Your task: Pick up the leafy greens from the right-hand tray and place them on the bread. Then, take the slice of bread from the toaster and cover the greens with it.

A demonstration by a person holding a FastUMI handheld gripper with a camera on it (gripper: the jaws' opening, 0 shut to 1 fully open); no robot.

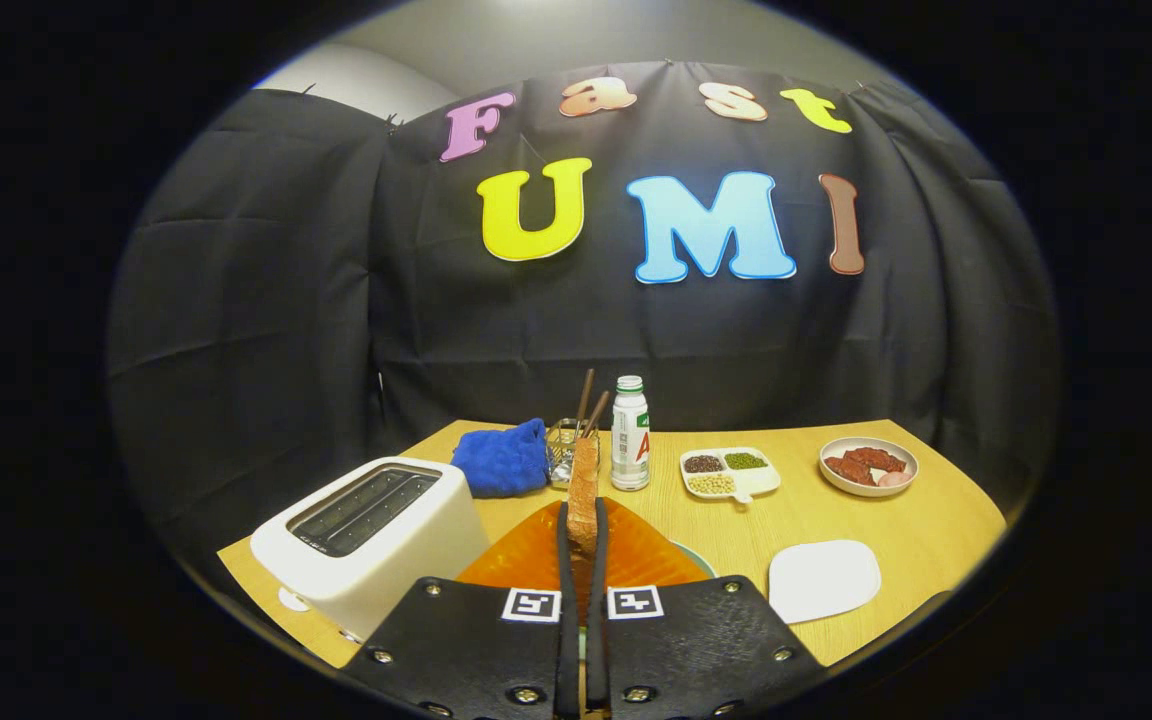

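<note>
My gripper (pixel 583 512) is shut on a slice of toasted bread (pixel 583 485), which stands upright on edge between the two fingers and rises above their tips. Below and just ahead of the fingers lies an orange ribbed plate (pixel 526 555), with a pale green rim (pixel 693 556) showing at its right side. The fingers and the bread hide whatever rests on the plate's middle. The white toaster (pixel 371 535) stands to the left of the fingers, both of its slots dark. A white tray (pixel 824 580) sits to the right of the fingers with nothing on it.
Beyond the plate stand a blue cloth (pixel 503 458), a wire basket with chopsticks (pixel 564 450) and a small bottle (pixel 630 433). Further right are a divided dish of beans (pixel 729 473) and a bowl of meat slices (pixel 868 466). The wooden table (pixel 936 530) ends near the black cloth wall.
</note>
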